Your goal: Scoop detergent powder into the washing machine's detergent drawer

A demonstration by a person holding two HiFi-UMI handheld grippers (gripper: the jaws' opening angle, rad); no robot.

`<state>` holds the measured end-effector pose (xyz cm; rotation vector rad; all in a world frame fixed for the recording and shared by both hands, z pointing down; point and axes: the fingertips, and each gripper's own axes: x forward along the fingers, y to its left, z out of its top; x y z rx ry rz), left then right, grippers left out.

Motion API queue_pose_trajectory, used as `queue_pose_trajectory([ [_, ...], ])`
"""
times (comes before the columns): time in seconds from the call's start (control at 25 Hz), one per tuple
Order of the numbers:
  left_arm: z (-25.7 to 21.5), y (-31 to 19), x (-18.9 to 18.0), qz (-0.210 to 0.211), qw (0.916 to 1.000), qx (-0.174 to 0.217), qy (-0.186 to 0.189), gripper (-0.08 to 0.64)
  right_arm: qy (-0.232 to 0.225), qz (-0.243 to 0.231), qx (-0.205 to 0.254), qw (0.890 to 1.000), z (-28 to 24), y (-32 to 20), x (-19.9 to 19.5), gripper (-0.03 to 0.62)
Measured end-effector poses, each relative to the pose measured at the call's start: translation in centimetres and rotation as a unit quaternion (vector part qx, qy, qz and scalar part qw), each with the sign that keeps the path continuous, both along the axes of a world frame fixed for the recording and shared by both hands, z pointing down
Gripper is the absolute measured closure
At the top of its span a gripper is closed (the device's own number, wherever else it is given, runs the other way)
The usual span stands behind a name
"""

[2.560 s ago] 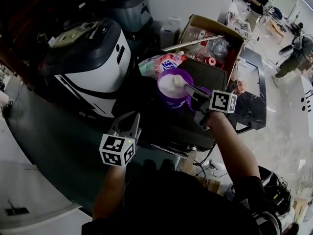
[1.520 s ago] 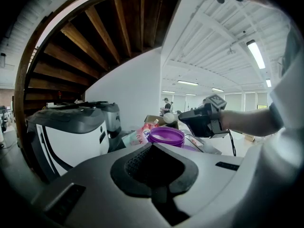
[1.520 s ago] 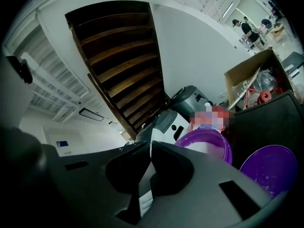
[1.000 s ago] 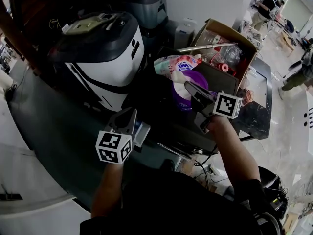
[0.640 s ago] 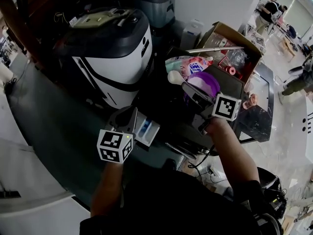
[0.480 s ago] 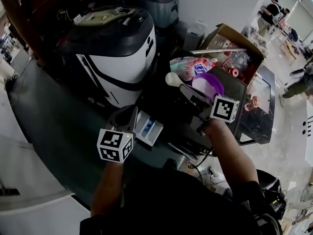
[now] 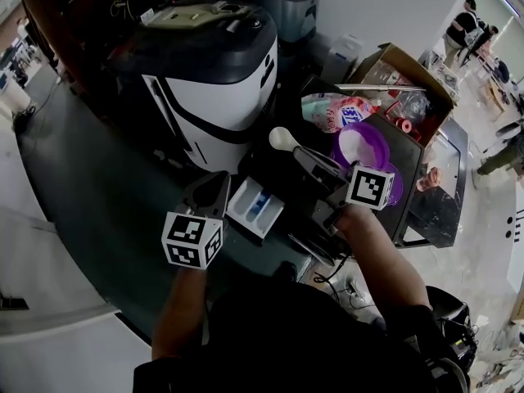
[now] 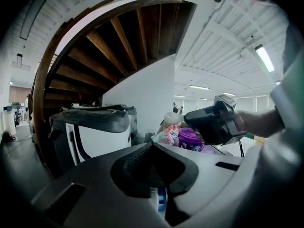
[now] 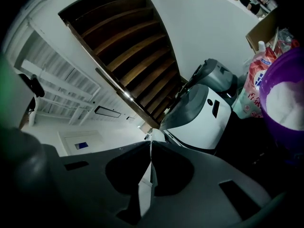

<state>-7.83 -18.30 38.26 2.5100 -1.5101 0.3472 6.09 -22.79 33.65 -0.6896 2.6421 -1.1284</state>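
A white detergent drawer (image 7: 255, 207) with a blue insert stands out from the dark machine front. My left gripper (image 7: 216, 193) is shut just left of it; whether it touches the drawer I cannot tell. In the left gripper view the drawer (image 8: 161, 201) shows through the slit under my left gripper (image 8: 153, 145). My right gripper (image 7: 309, 164) is shut on the handle of a white scoop (image 7: 284, 139) heaped with powder, held above and right of the drawer. Behind it sits the open purple powder tub (image 7: 364, 146). The scoop handle (image 9: 145, 194) runs between the jaws of my right gripper (image 9: 151, 144).
A white-and-black washing machine (image 7: 213, 64) stands behind the drawer. A pink detergent bag (image 7: 340, 111) lies beside the tub, and a cardboard box (image 7: 409, 72) of clutter sits further right. A dark counter (image 7: 90, 195) runs along the left. People stand far off at the right.
My right gripper lifted the filled scoop out of the purple tub and carried it left, toward the drawer. My left gripper stayed by the drawer. The head view swung left.
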Motion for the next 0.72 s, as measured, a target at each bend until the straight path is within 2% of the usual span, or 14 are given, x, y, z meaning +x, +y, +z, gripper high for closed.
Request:
queue_pose_trajectory([
  [0.4,1.6,1.5,-2.7,-0.014,0.9997,-0.018,0.01,0.554,0.002,-0.013,-0.021,1.0,2.2,1.8,-2.8,0.572],
  [0.72,4.2,2.0,-3.3,0.007,0.9989,-0.038,0.028,0.554,0.008,0.001,-0.041,0.999,4.8,3.8,-4.0,0.572],
])
